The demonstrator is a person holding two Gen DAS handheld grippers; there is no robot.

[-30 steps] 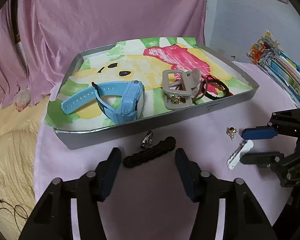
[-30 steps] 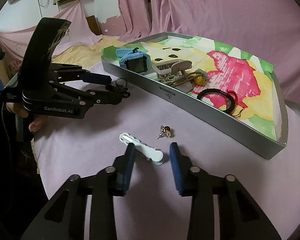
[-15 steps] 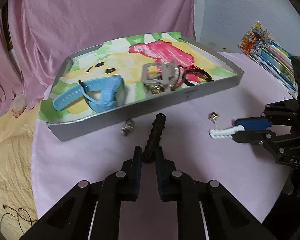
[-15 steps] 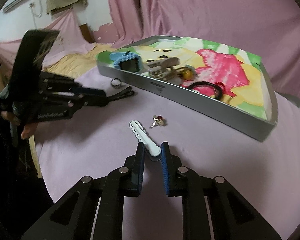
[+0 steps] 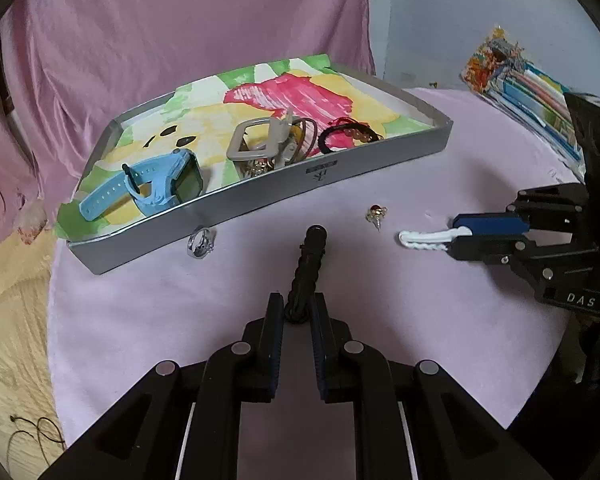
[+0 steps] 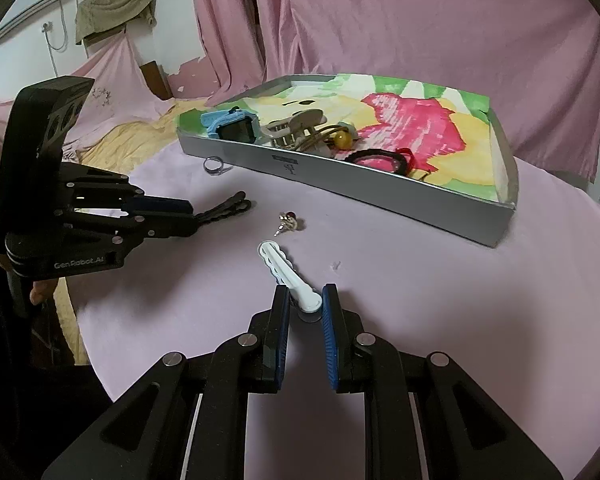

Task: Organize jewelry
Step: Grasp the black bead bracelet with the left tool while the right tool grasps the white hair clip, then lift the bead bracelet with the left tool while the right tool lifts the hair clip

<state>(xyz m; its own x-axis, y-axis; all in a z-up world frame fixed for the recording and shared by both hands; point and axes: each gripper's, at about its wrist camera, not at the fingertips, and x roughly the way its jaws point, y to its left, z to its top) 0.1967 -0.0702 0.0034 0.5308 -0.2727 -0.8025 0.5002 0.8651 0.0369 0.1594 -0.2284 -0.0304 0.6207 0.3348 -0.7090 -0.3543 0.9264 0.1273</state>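
On the pink-covered table (image 5: 380, 320), a black scalloped plastic hair clip (image 5: 307, 264) is clamped by the left gripper (image 5: 296, 312), a white scalloped plastic hair clip (image 6: 286, 276) by the right gripper (image 6: 305, 307), both outside the silver tray (image 5: 340, 172).

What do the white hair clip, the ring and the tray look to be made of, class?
White hair clip: probably plastic, smooth and opaque with a moulded scalloped edge.
Ring: likely metal, silvery with bright glints.
Tray: grey wall with a dull sheen, metal or coated card; its liner looks like painted paper.

pink-clothed table (image 5: 380, 320), tray (image 5: 260, 204), ring (image 5: 201, 242), earring (image 5: 376, 213)
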